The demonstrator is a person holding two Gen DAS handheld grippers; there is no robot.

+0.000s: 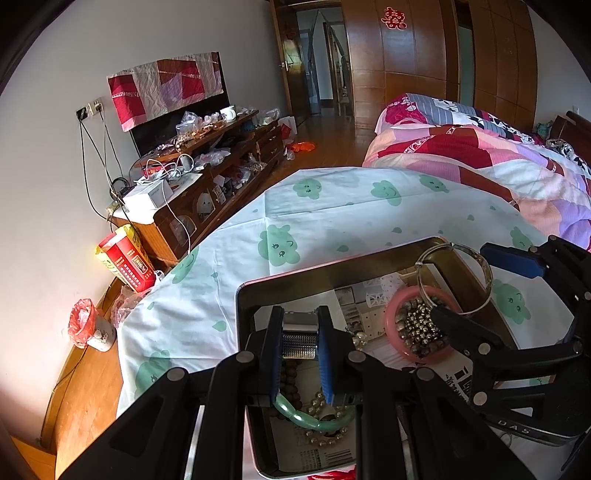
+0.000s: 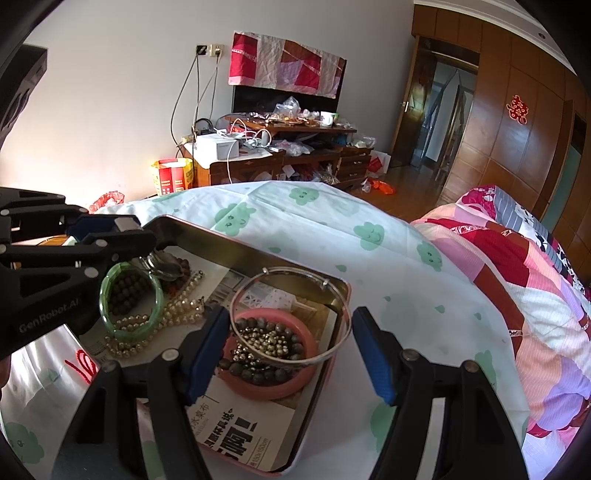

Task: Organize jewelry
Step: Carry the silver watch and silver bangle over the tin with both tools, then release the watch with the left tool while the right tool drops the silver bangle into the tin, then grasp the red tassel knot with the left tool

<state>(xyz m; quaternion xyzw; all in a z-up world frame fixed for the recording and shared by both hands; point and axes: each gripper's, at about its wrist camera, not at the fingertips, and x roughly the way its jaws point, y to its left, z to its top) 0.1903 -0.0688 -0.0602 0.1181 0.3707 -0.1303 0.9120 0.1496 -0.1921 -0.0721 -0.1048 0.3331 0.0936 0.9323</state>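
tray [image 2: 255, 254]: glossy metal, paper-lined. bangle [image 2: 334, 352]: polished silver metal. green bangle [image 2: 110, 325]: smooth, translucent. bedsheet [image 2: 406, 258]: matt printed cloth.

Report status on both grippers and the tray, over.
Left gripper shut on a flat silver bangle over the tray. Right gripper open, straddling the thin silver bangle leaning on the pink bangle. Nothing blocking.

A lived-in home bedroom: a bed [image 1: 480, 162] heaped with a patchwork quilt [image 2: 517, 266], tall wooden wardrobe doors [image 1: 406, 55] bearing a red paper-cut character [image 1: 393, 18], a low wooden cabinet [image 2: 280, 162] cluttered with chargers, bags and a mug, and a cloth-draped television [image 1: 166, 88] against the white wall.
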